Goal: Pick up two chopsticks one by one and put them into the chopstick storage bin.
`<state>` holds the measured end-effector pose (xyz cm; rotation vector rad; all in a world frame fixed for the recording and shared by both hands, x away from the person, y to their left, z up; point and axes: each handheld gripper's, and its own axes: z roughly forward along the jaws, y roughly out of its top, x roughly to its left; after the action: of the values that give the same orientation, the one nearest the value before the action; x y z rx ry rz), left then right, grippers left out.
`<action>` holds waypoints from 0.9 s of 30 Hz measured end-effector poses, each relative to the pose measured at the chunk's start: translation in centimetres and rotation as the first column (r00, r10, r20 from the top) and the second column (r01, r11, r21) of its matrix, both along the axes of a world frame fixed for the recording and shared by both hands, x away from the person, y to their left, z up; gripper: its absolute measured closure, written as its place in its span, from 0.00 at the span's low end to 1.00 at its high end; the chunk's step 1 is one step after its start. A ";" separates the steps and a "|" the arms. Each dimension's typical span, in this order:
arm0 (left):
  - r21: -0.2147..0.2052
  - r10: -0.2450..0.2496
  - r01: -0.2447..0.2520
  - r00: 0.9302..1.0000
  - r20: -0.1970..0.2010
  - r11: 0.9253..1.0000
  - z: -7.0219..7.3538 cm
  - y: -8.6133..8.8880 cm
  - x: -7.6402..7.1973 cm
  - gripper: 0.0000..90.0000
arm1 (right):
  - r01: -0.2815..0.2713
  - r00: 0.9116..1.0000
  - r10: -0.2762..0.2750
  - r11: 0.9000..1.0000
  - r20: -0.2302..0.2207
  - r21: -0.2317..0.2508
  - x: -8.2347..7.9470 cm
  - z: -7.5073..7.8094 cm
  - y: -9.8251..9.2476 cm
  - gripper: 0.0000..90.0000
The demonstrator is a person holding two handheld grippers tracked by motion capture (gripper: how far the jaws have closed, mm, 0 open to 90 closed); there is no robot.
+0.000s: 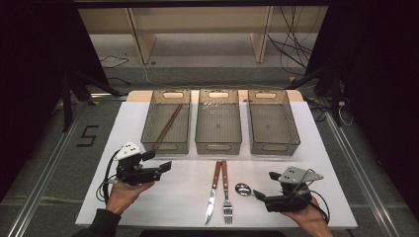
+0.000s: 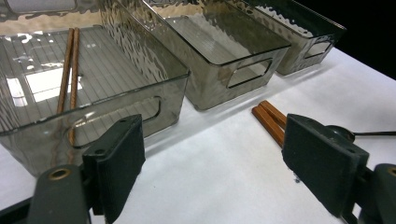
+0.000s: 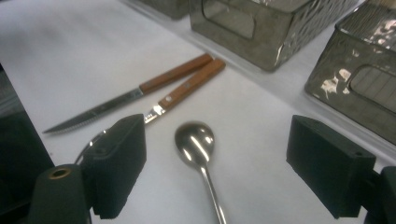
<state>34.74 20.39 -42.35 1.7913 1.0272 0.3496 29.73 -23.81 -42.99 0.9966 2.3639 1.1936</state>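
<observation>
Nearest me, my right gripper (image 1: 261,194) sat low on the white tabletop (image 1: 178,197), jaws spread wide and holding nothing, and right between them in the right gripper view lay the shiny steel spoon (image 3: 198,149), bowl up, untouched, its handle running back toward me. Over on my other side, my left gripper (image 1: 160,167) hovered near the table's left edge, jaws also wide apart and empty. Between the two grippers, the wooden-handled steak knife (image 1: 212,191) and the wooden-handled steel fork (image 1: 226,192) lay side by side, handles almost touching, blade and tines pointing back at me; the spoon rested just right of the fork. Beyond them stood three smoky transparent plastic bins in a row, close together, each with a cut-out handle. The left bin (image 1: 148,129) held a pair of brown wooden chopsticks (image 1: 167,126) lying slanted along its ribbed floor. The middle bin (image 1: 218,141) and the right bin (image 1: 295,133) showed bare ribbed floors. Farther off, tangled black cables (image 1: 291,47) trailed across the floor.
</observation>
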 end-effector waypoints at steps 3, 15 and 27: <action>-0.023 0.009 -0.009 1.000 0.007 1.000 -0.4 0.2 -0.5 0.23 | -0.016 1.000 0.015 0.999 -0.024 -0.048 0.5 0.0 0.2 0.23; -0.053 0.043 -0.042 0.999 0.017 0.998 -1.2 1.5 -1.8 0.21 | -0.076 0.992 0.055 0.979 -0.113 -0.191 1.4 -0.1 0.9 0.22; -0.011 0.043 -0.043 0.999 0.030 0.999 -1.8 1.4 -2.8 0.21 | -0.111 0.980 0.058 0.953 -0.190 -0.282 1.9 -0.7 1.6 0.23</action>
<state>31.95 21.75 -44.19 1.7514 1.0458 0.3957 31.64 -22.22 -43.67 0.9450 2.6495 0.7749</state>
